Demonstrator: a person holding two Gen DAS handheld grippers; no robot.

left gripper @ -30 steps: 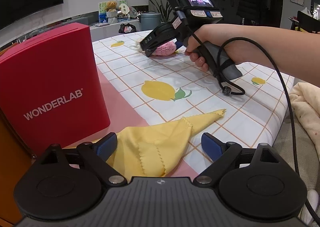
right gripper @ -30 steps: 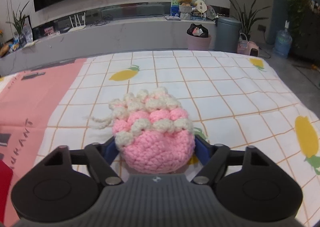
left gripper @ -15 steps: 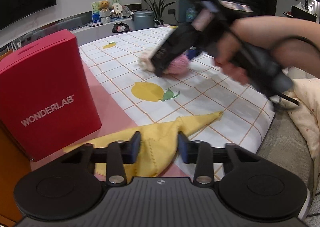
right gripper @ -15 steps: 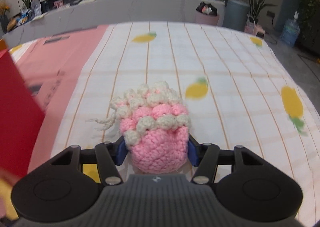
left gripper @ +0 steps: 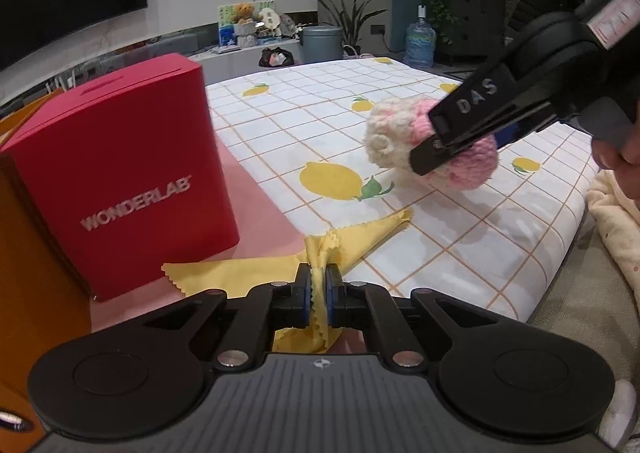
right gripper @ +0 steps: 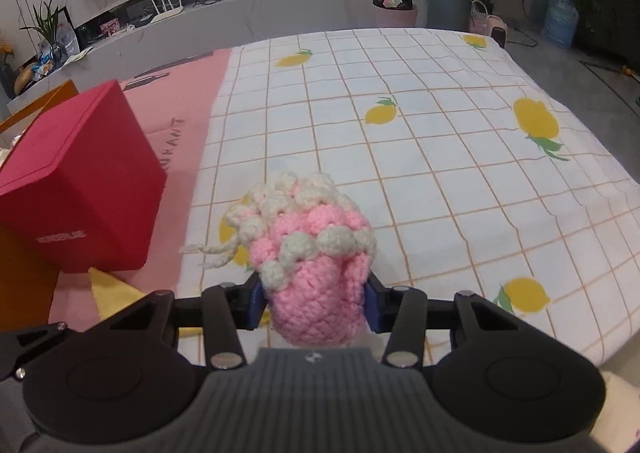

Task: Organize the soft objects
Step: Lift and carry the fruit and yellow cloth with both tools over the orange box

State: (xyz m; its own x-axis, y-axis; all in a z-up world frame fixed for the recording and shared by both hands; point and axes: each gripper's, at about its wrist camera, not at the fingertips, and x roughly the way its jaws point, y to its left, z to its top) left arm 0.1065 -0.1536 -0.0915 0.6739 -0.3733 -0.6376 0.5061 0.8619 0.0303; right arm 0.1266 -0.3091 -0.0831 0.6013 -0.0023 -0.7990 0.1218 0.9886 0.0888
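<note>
Since a second ago my left gripper [left gripper: 318, 295] has pinched the yellow cloth [left gripper: 352, 239]; my right gripper [right gripper: 315, 303] clamps the pink crochet pouch [right gripper: 316, 277], lifted off the tablecloth [right gripper: 440, 157]

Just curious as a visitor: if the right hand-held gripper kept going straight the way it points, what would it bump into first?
Probably nothing soon. The right hand-held gripper, carrying the pink crochet pouch, points over the lemon tablecloth; the red box sits off to its left. Depth is uncertain.

Pink/white crochet pouch [right gripper: 316, 273] held above tablecloth; yellow cloth [left gripper: 280, 273] pinched, bunched by red box.
</note>
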